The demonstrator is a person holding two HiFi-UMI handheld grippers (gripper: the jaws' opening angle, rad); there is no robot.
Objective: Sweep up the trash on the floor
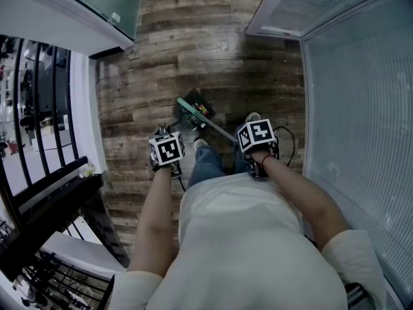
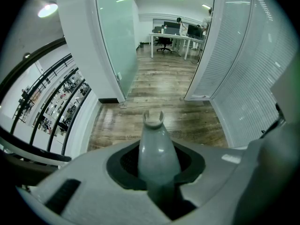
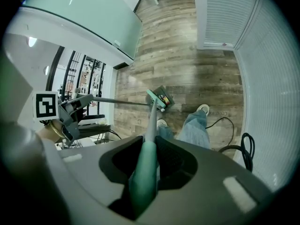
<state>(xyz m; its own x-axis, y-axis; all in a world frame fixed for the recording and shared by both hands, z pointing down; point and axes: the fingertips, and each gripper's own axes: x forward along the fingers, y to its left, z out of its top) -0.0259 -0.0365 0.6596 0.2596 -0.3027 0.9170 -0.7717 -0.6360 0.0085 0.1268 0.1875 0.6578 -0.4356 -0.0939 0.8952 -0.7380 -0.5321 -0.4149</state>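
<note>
Fwd-left of right gripper (image 3: pixel 149 156), pinching slim teal broom shaft (image 3: pixel 152 121): green plastic broom-dustpan heads (image 1: pixel 195 110) on floor; left gripper (image 2: pixel 157 162) clamps grey plastic handle (image 2: pixel 157 142).

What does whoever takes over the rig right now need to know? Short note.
Left claw: shut on the grey handle, near its clip-shaped top end.
Right claw: shut on the green handle.
Both handles run down to the green head, which is on the wooden floor just ahead of the person's shoes.
Done: both tools are in hand and down at the floor.
Left: no trash can be made out on the floor in any view, so find it, then sweep it up.
</note>
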